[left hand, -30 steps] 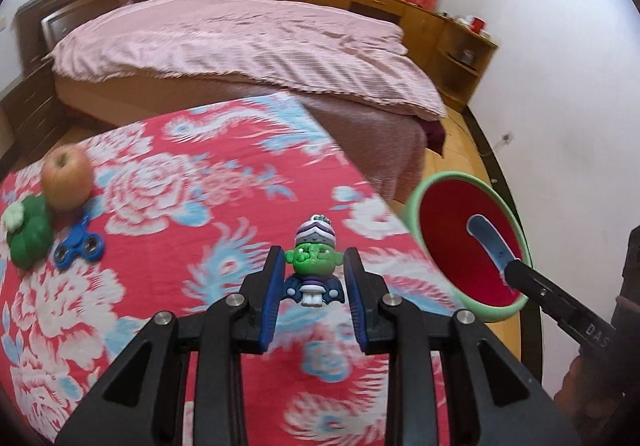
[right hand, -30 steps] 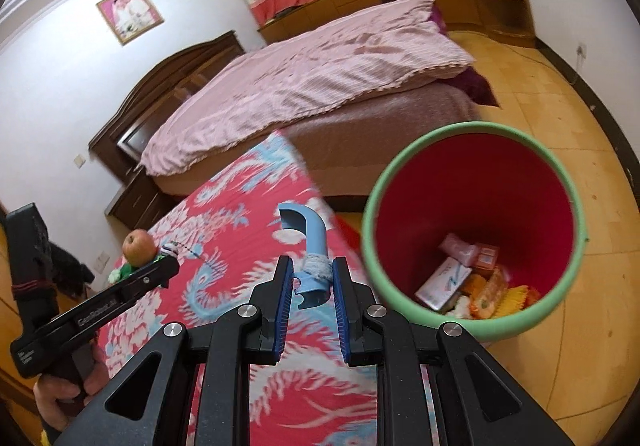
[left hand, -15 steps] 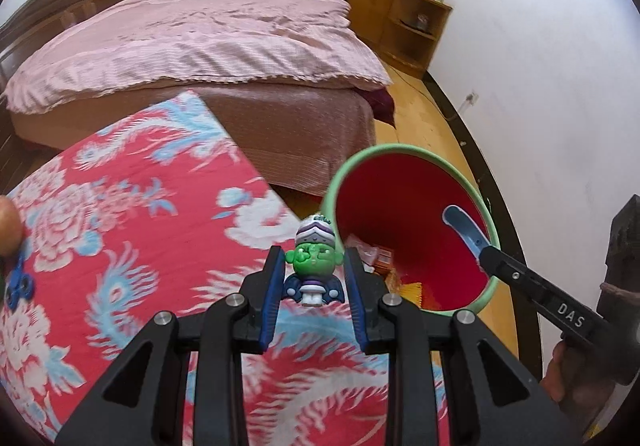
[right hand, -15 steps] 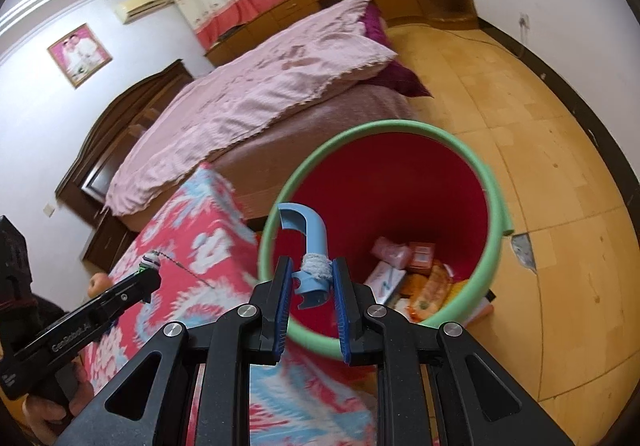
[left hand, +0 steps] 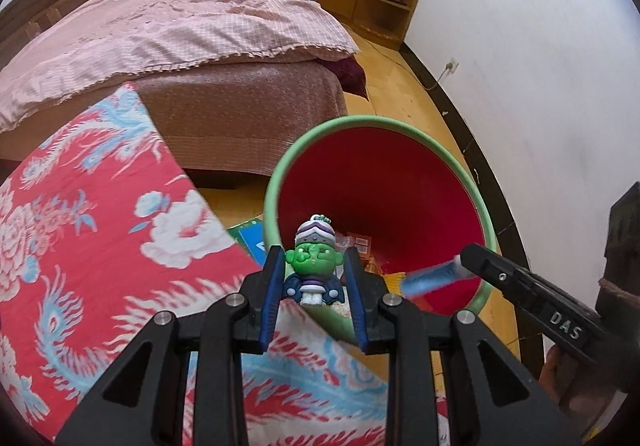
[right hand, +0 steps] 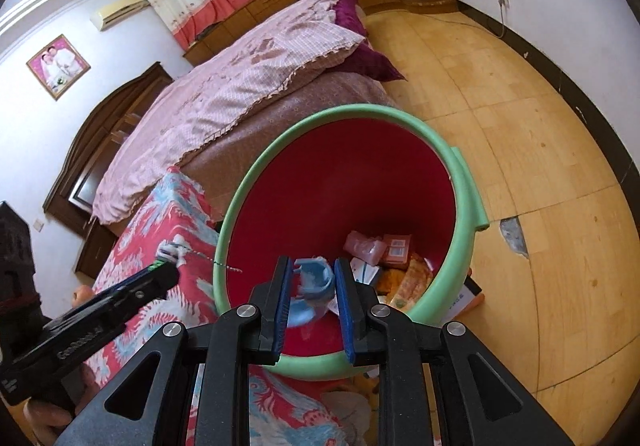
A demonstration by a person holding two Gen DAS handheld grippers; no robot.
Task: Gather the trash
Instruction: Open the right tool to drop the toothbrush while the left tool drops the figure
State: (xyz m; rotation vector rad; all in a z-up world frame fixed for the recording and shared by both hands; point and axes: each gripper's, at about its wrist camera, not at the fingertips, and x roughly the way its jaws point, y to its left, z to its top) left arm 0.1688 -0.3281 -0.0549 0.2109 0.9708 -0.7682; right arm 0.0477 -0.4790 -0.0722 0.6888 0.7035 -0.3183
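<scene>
Trash goes into the bin (right hand: 466, 201), a red tub with a green rim that stands on the wooden floor just beside the table's corner, between table and bed (left hand: 168, 45). Wrappers and packets already lie at its bottom, so the collecting looks well under way.

Red flowered cloth (left hand: 92, 246) covers the table; its edge hangs right by the rim, likely so things can go straight from table to bin.

Both grippers point down over the bin's mouth, probably to drop their loads inside. The left gripper (left hand: 316, 278) is clamped on a toy (left hand: 315, 266), a green-faced figure with a purple cap, held upright by its sides just over the near rim. The right gripper (right hand: 311, 288) has a blue piece (right hand: 314, 284) between its pads; the piece is blurred and tilted, and whether the pads press it or have let go I cannot tell.
</scene>
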